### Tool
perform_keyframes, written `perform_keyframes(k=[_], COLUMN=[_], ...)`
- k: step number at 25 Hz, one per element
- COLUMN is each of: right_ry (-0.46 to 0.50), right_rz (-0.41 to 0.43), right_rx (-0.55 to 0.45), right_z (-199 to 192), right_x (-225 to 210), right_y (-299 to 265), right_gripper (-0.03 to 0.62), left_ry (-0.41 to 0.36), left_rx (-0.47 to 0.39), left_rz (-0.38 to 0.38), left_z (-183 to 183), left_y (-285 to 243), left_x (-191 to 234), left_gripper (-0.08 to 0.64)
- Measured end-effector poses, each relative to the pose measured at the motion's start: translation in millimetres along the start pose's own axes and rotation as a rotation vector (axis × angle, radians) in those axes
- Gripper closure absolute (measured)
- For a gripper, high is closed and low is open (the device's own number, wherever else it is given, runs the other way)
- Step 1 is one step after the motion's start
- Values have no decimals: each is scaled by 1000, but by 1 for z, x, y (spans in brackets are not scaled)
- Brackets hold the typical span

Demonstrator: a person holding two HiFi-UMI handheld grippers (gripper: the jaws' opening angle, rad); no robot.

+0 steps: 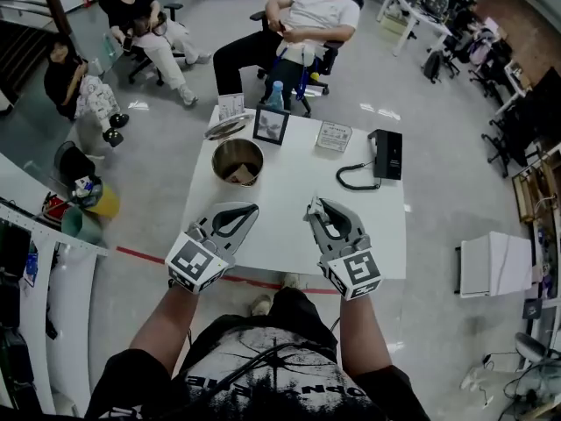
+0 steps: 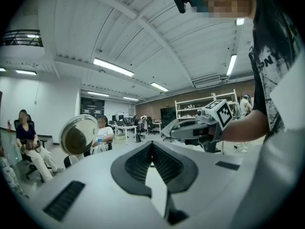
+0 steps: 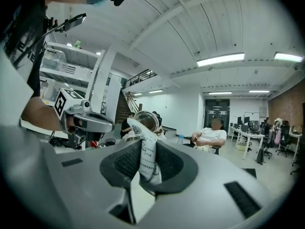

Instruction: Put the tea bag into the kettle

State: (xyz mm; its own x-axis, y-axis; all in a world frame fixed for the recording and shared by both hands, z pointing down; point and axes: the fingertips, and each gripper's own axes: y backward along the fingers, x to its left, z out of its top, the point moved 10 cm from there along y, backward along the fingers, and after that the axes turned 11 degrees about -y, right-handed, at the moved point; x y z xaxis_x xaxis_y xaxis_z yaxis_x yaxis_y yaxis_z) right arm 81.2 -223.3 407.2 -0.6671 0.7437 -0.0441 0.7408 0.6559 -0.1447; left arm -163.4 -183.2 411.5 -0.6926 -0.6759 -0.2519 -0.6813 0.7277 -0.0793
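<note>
The steel kettle stands open on the white table, something pale lying in its bottom. My right gripper hovers over the table's near half, to the right of and nearer than the kettle. It is shut on a white printed tea bag packet, which sticks up between the jaws. My left gripper hangs just in front of the kettle, jaws closed with nothing between them. In the left gripper view the left gripper shows its tips meeting, and the right gripper is seen across from it.
A steel lid, a photo frame, a small card and a black telephone with its coiled cord line the table's far side. A bottle and seated people are beyond it.
</note>
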Motion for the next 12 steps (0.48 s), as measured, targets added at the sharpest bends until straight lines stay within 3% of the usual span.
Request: perform_keyframes(k=[12], right_ry=[64], right_rz=[163], right_rx=[-24], right_z=[23], right_x=[26], right_y=[-54], right_gripper=[505], left_ry=[38], left_rx=[18], left_rz=[167], left_z=[-11], left_y=[44], left_x=[16], left_gripper=[552])
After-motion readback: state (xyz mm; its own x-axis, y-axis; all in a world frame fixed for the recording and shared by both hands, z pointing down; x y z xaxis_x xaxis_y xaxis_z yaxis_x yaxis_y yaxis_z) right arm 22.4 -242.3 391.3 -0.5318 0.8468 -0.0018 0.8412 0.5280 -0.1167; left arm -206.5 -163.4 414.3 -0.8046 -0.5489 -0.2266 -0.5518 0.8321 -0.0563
